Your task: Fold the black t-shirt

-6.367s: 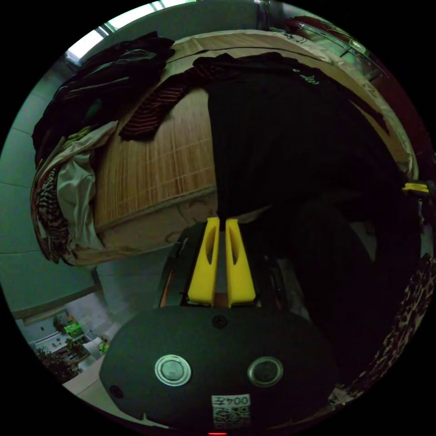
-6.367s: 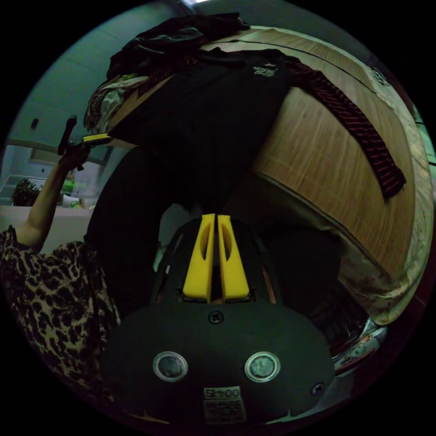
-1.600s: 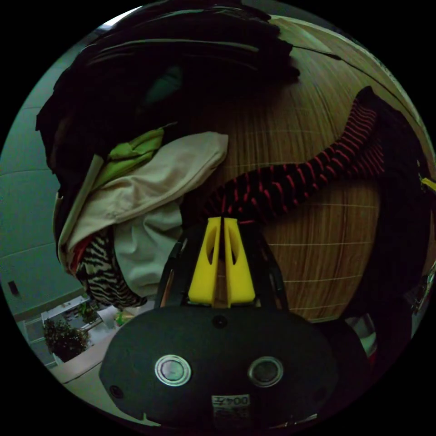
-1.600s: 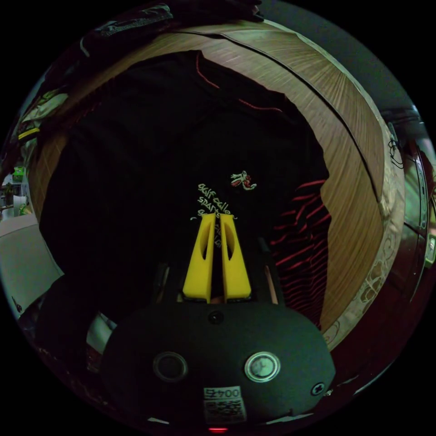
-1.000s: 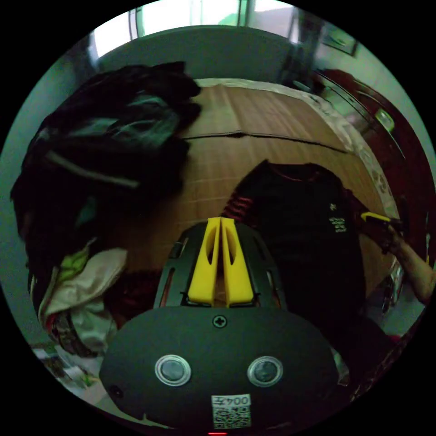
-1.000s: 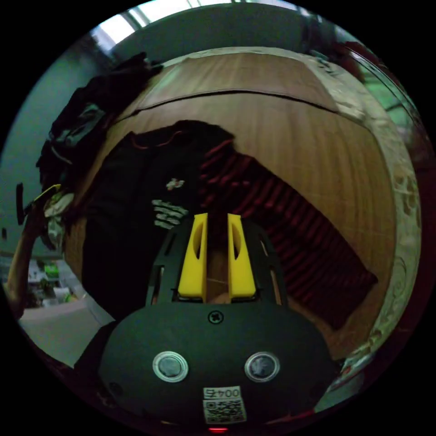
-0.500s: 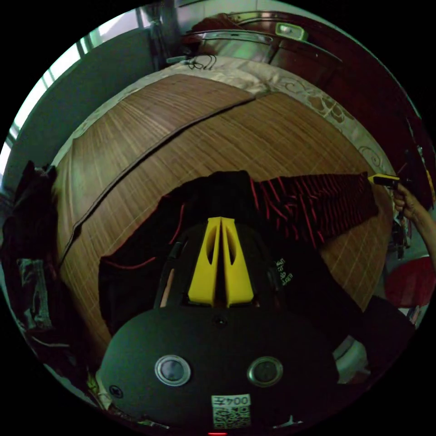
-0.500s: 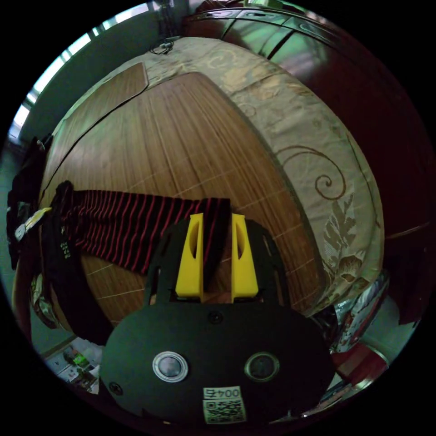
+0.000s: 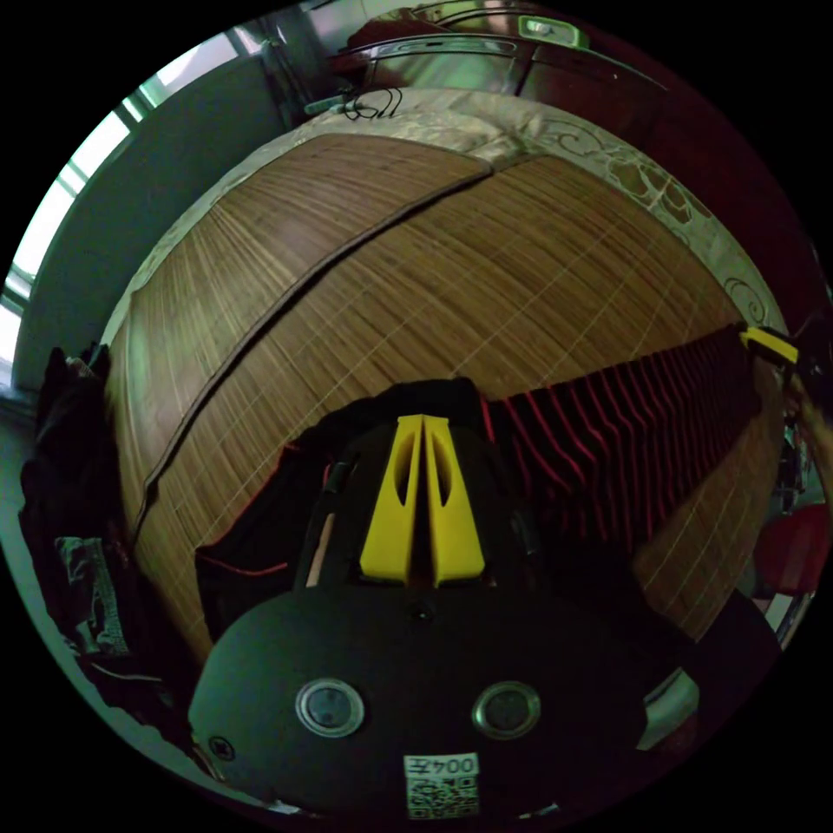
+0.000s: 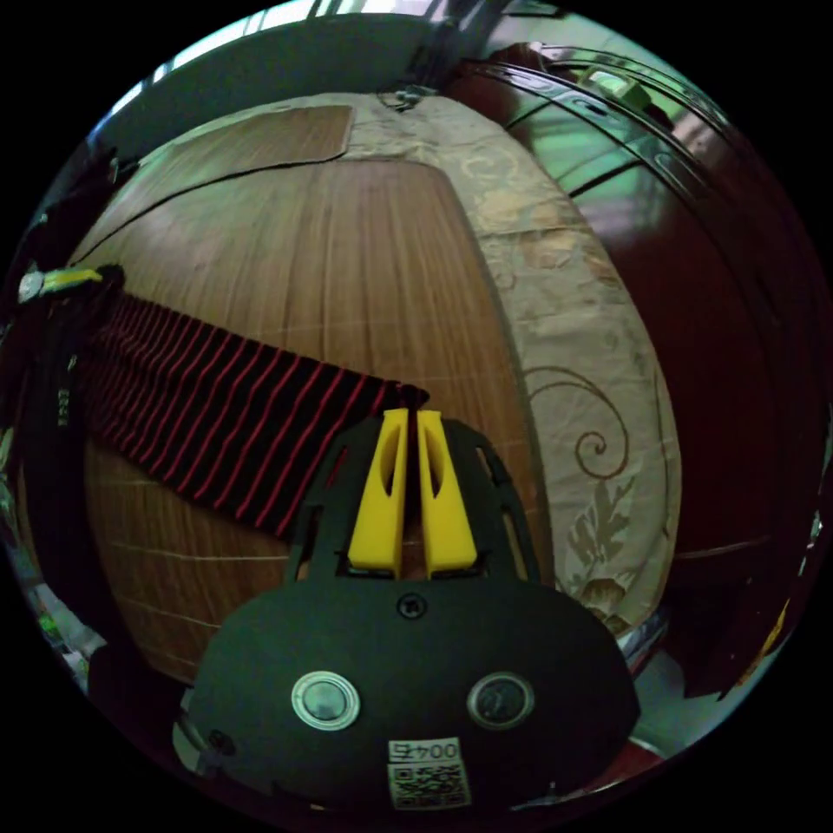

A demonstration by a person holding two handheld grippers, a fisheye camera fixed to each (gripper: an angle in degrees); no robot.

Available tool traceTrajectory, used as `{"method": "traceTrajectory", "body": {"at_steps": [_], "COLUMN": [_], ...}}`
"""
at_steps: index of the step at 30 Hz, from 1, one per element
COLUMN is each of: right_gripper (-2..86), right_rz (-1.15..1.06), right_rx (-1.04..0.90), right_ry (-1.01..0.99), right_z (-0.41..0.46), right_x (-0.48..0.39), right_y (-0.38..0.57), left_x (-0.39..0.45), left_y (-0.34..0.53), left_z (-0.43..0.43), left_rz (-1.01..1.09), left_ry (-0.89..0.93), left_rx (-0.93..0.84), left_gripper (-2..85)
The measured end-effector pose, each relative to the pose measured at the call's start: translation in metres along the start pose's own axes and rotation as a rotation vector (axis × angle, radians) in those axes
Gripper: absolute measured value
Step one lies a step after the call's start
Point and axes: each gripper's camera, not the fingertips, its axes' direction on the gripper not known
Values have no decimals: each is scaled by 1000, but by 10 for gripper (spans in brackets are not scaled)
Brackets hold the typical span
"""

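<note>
The black t-shirt (image 9: 260, 529) lies spread on the bamboo mat (image 9: 434, 278) under my left gripper (image 9: 423, 420). That gripper's jaws are closed at one end of a red-and-black striped garment (image 9: 625, 425). The garment runs taut to my right gripper (image 9: 768, 343). In the right gripper view, my right gripper (image 10: 404, 414) is shut on a corner of the striped garment (image 10: 200, 399). Its far end reaches my left gripper (image 10: 61, 279). A strip of the black t-shirt (image 10: 48, 434) lies along that view's left edge, under the striped cloth.
A pile of dark clothes (image 9: 69, 503) sits at the mat's edge. A patterned bedspread (image 10: 581, 364) borders the mat (image 10: 330, 260), with a dark wooden cabinet (image 10: 737, 286) beyond it. The far half of the mat is bare.
My right gripper has gone from open around the striped garment's end to shut on it. The striped garment is now pulled straighter between the two grippers.
</note>
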Motion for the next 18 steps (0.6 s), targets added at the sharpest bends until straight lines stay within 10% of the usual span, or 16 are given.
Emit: {"method": "traceTrajectory", "body": {"at_steps": [18], "right_gripper": [54], "right_rz": [-86], "right_rx": [-312], "right_ry": [4], "right_z": [15], "right_x": [60], "right_y": [27], "left_x": [72], "left_y": [-49], "left_z": [-37], "left_rz": [-35], "left_ry": [-63], "left_rx": [0], "left_gripper": [6]}}
